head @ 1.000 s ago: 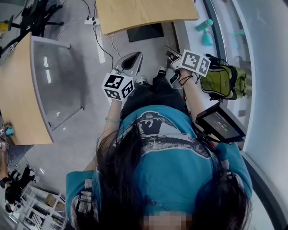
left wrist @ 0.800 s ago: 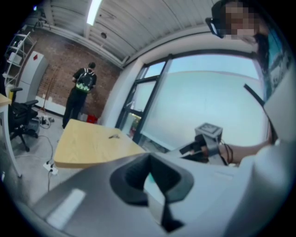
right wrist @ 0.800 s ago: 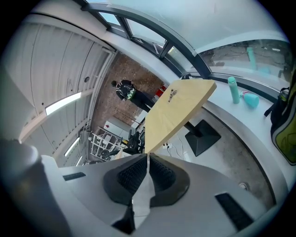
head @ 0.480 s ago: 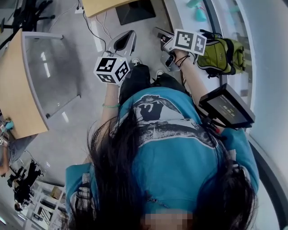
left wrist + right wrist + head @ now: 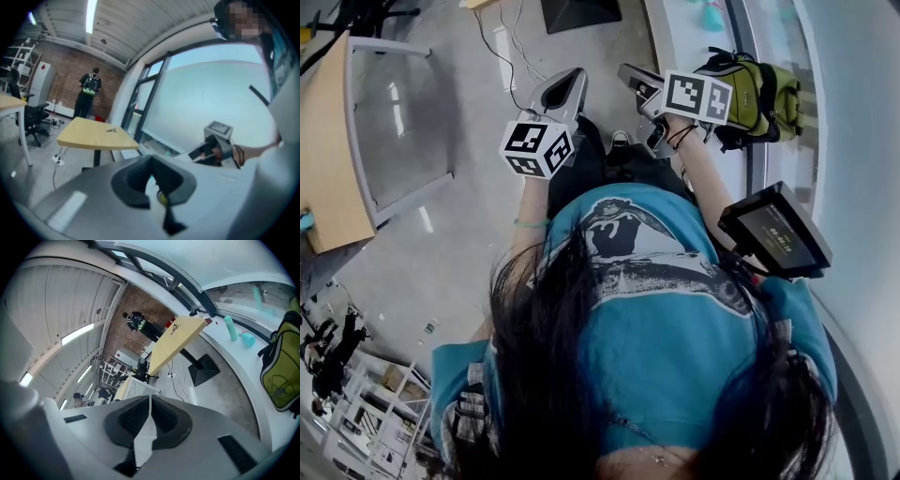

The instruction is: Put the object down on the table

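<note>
Small yellowish object point(image 5: 162, 199) (blurred, mostly hidden) pinched between the left gripper's point(image 5: 151, 165) jaws; right gripper point(image 5: 150, 398) closed, empty.

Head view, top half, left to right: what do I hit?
wooden table → left gripper → right gripper → backpack
</note>
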The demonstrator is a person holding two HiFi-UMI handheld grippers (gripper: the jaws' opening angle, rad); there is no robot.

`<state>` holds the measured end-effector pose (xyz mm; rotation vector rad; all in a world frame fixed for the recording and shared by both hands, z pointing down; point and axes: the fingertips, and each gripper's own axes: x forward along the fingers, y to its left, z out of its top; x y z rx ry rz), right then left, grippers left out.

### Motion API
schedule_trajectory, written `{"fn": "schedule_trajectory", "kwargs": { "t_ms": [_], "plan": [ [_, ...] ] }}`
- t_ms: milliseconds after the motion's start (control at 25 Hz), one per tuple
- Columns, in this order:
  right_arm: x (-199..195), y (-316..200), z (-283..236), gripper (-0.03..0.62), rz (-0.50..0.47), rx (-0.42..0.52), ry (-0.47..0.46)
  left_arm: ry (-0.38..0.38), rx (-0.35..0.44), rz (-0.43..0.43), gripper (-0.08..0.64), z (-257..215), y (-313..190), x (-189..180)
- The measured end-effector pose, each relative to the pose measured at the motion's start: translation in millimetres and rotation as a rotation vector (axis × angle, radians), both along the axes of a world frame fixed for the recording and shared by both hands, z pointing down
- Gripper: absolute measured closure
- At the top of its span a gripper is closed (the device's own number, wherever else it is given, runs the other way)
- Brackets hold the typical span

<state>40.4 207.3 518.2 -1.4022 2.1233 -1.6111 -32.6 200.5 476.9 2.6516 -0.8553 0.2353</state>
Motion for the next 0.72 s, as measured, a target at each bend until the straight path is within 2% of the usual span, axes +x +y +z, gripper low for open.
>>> {"fn": "schedule_trajectory", "kwargs": {
  "t_ms": [200,400,720],
  "plan": [
    [-8.7,20.5,2.6,0.566,-0.032,-0.025,-0.010,0.014,-0.036,-0.059,0.557,2.8,16.6,-17.6],
    [-13.5,26.1,7.4,0.569,-0.051,-0.038,-0.022,0.014,-0.033,-0.098,0.557,4.3,17.6,-28.6],
    [-15.6,29.7,8.8,0.572,-0.071,-0.032,-0.040,0.001,-0.019,-0.110,0.558,4.9,22.1,-31.7]
  ]
}}
